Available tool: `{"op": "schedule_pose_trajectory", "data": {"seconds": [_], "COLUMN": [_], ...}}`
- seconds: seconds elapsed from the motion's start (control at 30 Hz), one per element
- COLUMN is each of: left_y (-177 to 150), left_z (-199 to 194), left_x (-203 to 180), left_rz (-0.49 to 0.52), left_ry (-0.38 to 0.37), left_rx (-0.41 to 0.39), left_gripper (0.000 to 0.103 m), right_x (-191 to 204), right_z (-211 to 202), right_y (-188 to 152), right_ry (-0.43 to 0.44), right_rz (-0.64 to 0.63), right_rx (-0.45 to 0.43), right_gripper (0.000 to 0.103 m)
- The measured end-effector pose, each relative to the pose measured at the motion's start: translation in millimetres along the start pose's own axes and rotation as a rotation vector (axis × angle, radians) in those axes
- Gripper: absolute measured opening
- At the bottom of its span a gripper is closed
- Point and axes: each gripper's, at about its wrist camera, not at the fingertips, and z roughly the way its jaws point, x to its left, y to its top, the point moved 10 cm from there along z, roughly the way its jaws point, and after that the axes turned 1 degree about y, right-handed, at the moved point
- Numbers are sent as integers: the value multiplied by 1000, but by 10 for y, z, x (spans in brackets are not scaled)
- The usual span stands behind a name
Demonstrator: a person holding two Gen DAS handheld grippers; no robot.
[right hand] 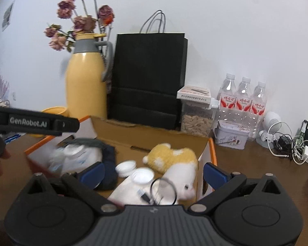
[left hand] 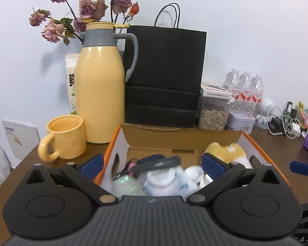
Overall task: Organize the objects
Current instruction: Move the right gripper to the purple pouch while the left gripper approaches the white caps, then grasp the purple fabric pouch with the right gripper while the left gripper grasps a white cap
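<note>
Tools, left (left hand: 153, 165) and right (right hand: 154, 172), both wide open and empty above one cardboard box (right hand: 154, 136); three water bottles (right hand: 244, 100) behind.

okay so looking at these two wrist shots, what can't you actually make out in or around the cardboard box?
- Left wrist view: the items in the cardboard box are motion-blurred, and the left tool body covers the box's near part.
- Right wrist view: the white containers have unreadable labels, and the right tool hides the box floor.
- Yellow mug: mostly hidden behind the other tool's arm.
- Bottle labels: too small to read.
</note>
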Motion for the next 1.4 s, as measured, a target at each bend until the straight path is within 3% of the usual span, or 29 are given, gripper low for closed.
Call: {"op": "schedule_pose_trajectory", "data": {"seconds": [0.47,0.73,0.93,1.03,1.17,1.27,1.4], "left_y": [-729,-1029,-1118,-1147,-1170,-1192,-1235], "left_z": [-670,-877,-944,-949,-942,-942,-918], "left_x": [420,531,570,579,591,576,560], "left_rz": [16,3,-5,-10,-15,-15,-14], "left_ry": [23,11,11,10,8,5,2], "left_rx": [97,140,154,161,167,171,182], "left_gripper": [103,103,103,103,103,103,103], "right_x": [484,685,692,717,749,734,678], "right_z": [-597,-586,-426,-399,-359,-363,-394], "right_y": [-797,-923,-941,-995,-1081,-1075,-1060], "right_ry": [61,99,96,112,123,131,127], "right_rz": [-40,-72,-88,-96,-103,-85,-52], "right_rx": [101,124,138,153,181,178,160], "right_gripper": [103,103,94,88,65,60,39]}}
